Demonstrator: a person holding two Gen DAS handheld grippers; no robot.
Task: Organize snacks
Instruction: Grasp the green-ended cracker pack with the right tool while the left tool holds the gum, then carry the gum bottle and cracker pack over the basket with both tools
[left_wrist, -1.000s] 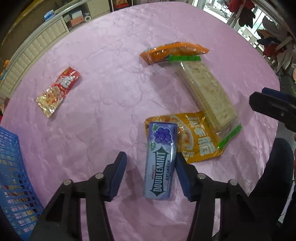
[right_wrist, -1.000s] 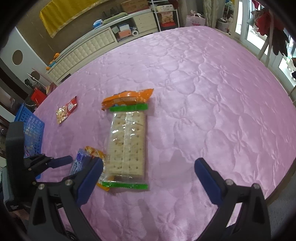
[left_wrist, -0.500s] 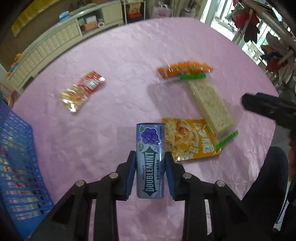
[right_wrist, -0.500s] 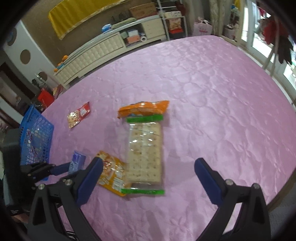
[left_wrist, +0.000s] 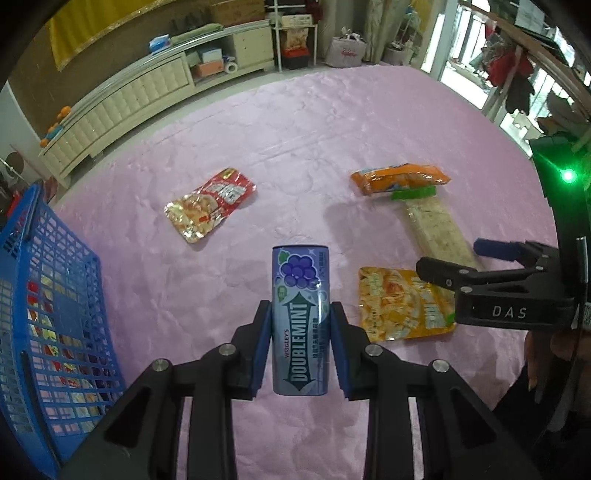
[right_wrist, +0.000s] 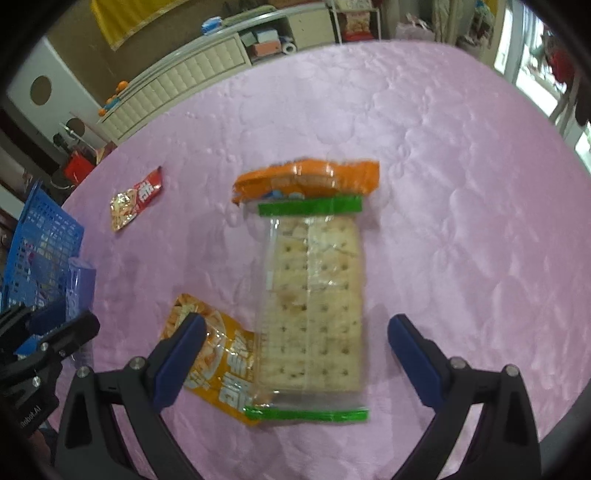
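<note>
Clamping the gum tin (left_wrist: 300, 321) upright between the left gripper (left_wrist: 300, 334) pads (left_wrist: 261, 343), pinched at mid-body so it hangs clear of the pink cloth (left_wrist: 295, 122); jaws having just been closing, now tight on the tin. Sitting at the left table edge, the blue basket (left_wrist: 22, 258), some packets already inside, probably the drop spot. Pointing steeply down, left gripper tilting slightly toward the basket side. Hovering over the cracker pack (right_wrist: 314, 306), the right gripper (right_wrist: 295, 354) with fingers spread wide, nothing between the pads, straddling the pack's near end, likely lining up a widthwise grab. Also pointing steeply down. Lying loose on the cloth: yellow pouch (right_wrist: 210, 354) partly tucked under the crackers, orange bag (right_wrist: 306, 177) touching the pack's far end, red packet (left_wrist: 210, 203) well apart nearer the basket. Motion blur in the right view.
</note>
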